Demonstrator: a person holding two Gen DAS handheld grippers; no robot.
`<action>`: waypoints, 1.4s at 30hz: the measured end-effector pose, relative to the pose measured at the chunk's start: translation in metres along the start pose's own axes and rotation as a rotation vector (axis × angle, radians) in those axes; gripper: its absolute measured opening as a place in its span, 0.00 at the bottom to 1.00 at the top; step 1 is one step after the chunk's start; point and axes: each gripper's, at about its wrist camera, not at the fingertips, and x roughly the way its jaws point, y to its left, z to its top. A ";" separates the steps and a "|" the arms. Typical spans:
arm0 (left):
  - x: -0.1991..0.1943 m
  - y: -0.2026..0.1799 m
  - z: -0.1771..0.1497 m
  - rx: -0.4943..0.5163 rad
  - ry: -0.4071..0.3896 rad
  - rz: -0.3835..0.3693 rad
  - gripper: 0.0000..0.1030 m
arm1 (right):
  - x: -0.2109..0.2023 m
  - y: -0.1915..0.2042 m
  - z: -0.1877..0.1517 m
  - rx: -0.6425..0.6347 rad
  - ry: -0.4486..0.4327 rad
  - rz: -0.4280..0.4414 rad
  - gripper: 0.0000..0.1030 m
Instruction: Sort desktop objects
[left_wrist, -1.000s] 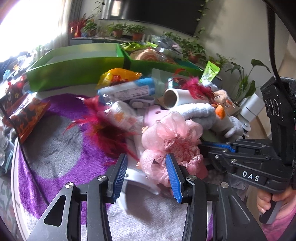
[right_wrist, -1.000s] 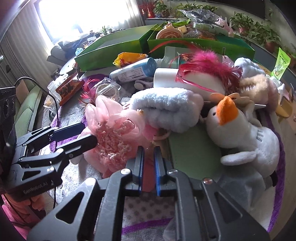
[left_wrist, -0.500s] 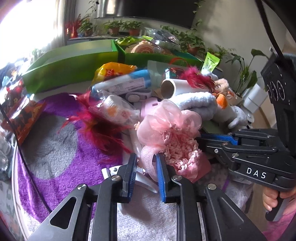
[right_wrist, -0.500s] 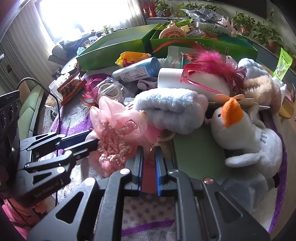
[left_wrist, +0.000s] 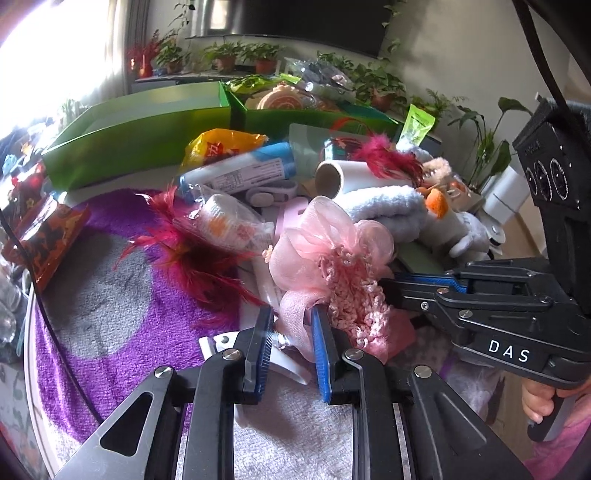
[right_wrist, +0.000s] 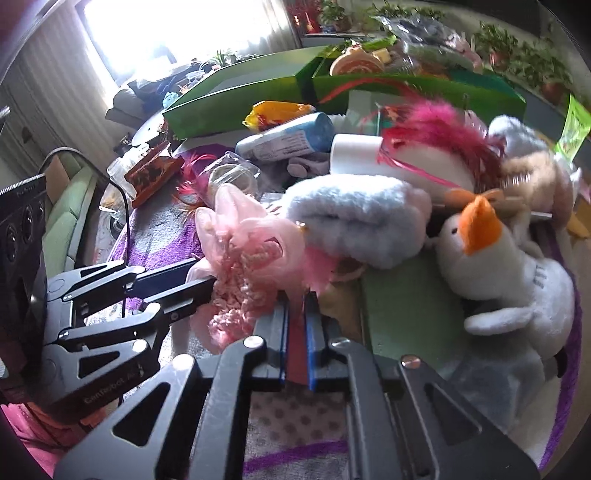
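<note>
A pink fabric flower (left_wrist: 332, 258) lies on the purple and grey mat in front of a pile of desktop objects; it also shows in the right wrist view (right_wrist: 243, 251). My left gripper (left_wrist: 290, 317) is shut on the flower's lower pink ribbon loop. My right gripper (right_wrist: 295, 299) is shut on the flower's pink edge from the other side, and shows in the left wrist view (left_wrist: 399, 284) at the right. Both hold the same flower a little above the mat.
Two green boxes (left_wrist: 147, 125) stand at the back, the right one (left_wrist: 314, 114) full of items. The pile holds a red feather (left_wrist: 195, 258), a blue-capped tube (left_wrist: 240, 170), a paper roll (left_wrist: 332, 177), a light-blue plush (right_wrist: 354, 221) and a white duck plush (right_wrist: 498, 258).
My left gripper closed from wide open onto the flower's ribbon loop. Both grippers and the flower rose slightly and shifted; the right gripper stayed shut on the flower.
</note>
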 end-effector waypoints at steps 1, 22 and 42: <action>-0.001 0.001 0.001 -0.006 -0.002 -0.006 0.20 | -0.002 -0.001 0.000 0.006 -0.003 0.006 0.08; -0.039 0.003 0.019 0.000 -0.113 0.000 0.20 | -0.035 0.018 0.018 -0.045 -0.091 0.004 0.08; -0.049 0.023 0.047 -0.002 -0.186 0.044 0.20 | -0.043 0.042 0.058 -0.138 -0.148 -0.015 0.08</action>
